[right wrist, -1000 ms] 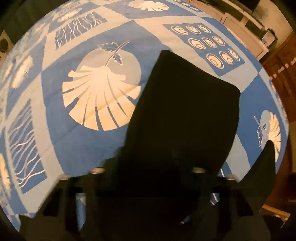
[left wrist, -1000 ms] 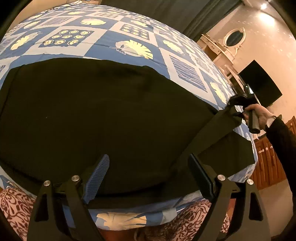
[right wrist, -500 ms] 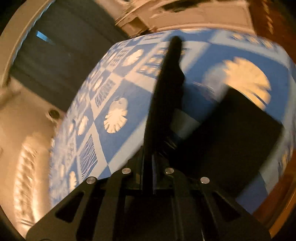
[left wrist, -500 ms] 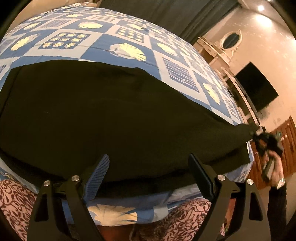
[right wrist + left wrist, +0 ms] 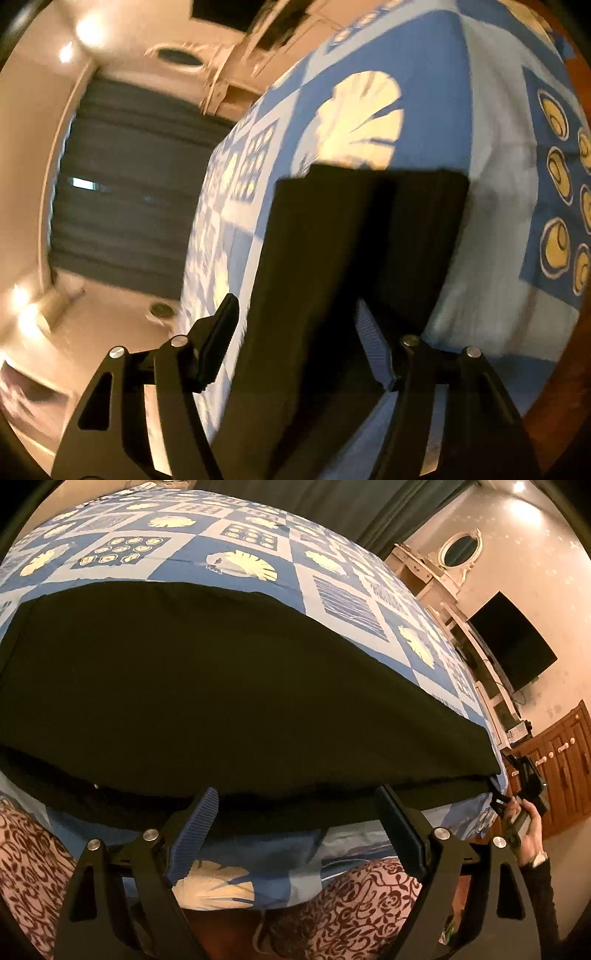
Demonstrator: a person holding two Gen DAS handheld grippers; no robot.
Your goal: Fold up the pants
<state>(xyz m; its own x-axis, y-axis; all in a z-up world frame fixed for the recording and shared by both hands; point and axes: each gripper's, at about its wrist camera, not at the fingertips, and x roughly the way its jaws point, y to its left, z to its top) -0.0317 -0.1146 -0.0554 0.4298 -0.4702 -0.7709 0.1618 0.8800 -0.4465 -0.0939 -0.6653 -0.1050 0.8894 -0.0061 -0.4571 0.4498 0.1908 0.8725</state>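
**A:** What lies across the scene, from left to right?

**B:** In the left wrist view, dark pants (image 5: 229,686) spread flat over a bed sheet (image 5: 332,590) printed in blue squares with pale shells; the cloth runs from the left border almost to the bed's right corner; at far right stand a dark screen (image 5: 513,642) on the wall and a wooden cabinet (image 5: 565,768).

**A:** And the left gripper?

**B:** The left gripper (image 5: 295,812) hangs over the near hem of the pants; its jaws stand wide apart, with nothing pinched between them.

**A:** The right one?

**B:** The right gripper (image 5: 295,339), held in a hand (image 5: 524,830) at the bed's right corner, has just been opening its jaws; a folded end of the pants (image 5: 351,240) lies between the fingers (image 5: 218,339), but the pads stand clear of it; dark curtains (image 5: 122,199) fill the left of that view, the sheet (image 5: 498,203) the right.
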